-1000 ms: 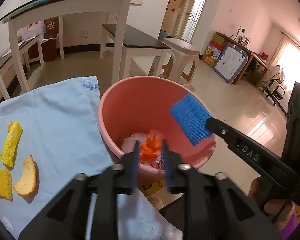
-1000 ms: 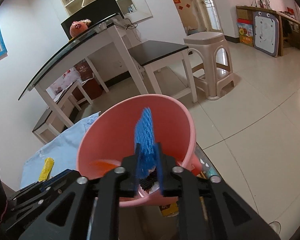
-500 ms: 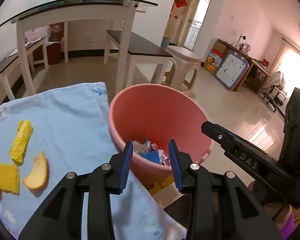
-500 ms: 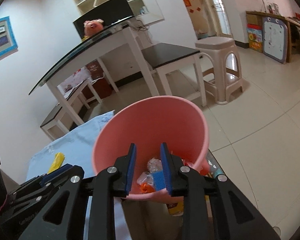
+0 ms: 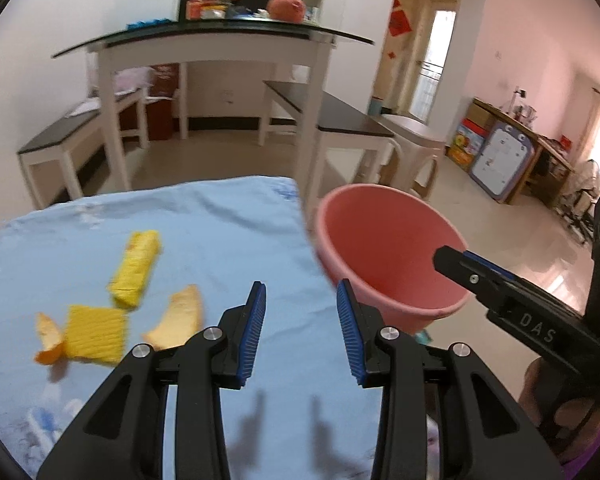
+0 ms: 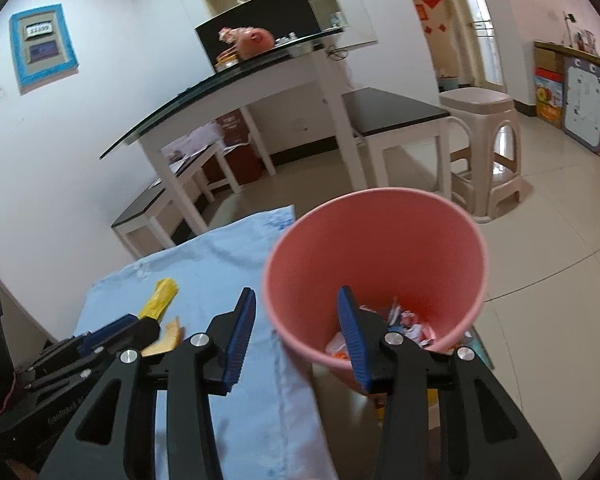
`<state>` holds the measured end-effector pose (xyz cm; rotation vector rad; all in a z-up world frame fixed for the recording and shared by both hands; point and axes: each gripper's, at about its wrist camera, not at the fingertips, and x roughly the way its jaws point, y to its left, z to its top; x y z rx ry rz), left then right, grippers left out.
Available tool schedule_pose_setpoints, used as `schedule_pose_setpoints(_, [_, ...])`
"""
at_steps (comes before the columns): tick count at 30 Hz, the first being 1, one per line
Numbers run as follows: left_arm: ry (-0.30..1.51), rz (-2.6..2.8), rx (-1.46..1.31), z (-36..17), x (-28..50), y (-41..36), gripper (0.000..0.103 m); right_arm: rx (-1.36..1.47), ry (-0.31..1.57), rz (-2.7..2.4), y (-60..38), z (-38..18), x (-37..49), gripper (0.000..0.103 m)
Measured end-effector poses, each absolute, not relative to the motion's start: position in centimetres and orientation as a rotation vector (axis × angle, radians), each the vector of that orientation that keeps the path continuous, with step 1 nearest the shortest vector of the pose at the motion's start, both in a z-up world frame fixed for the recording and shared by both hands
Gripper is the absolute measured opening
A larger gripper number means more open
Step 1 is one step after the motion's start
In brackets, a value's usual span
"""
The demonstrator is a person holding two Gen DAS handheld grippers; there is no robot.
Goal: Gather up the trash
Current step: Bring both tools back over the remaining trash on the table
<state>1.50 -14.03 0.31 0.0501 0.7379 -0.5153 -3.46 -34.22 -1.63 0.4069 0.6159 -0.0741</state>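
Observation:
A pink bin stands off the right edge of a table under a light blue cloth; in the right wrist view it holds wrappers and scraps. On the cloth lie a yellow foam roll, a yellow foam square and two orange peel pieces. My left gripper is open and empty above the cloth, right of the peel. My right gripper is open and empty, straddling the bin's near left rim. It shows in the left wrist view over the bin.
Beyond the cloth stand a glass-topped white table, dark-topped benches and a beige plastic stool. The tiled floor lies right of the bin. A box or packet lies under the bin.
Both grippers let go of their trash into the bin and opened wide. The left gripper drew back left over the cloth; the right gripper backed off the bin.

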Motion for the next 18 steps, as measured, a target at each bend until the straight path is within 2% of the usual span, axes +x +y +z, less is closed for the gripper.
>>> schedule_pose_setpoints(18, [0.713, -0.195, -0.009, -1.4, 1.2, 1.7, 0.037, 0.308, 0.757, 0.106, -25.0, -3.6, 1.0, 0.042])
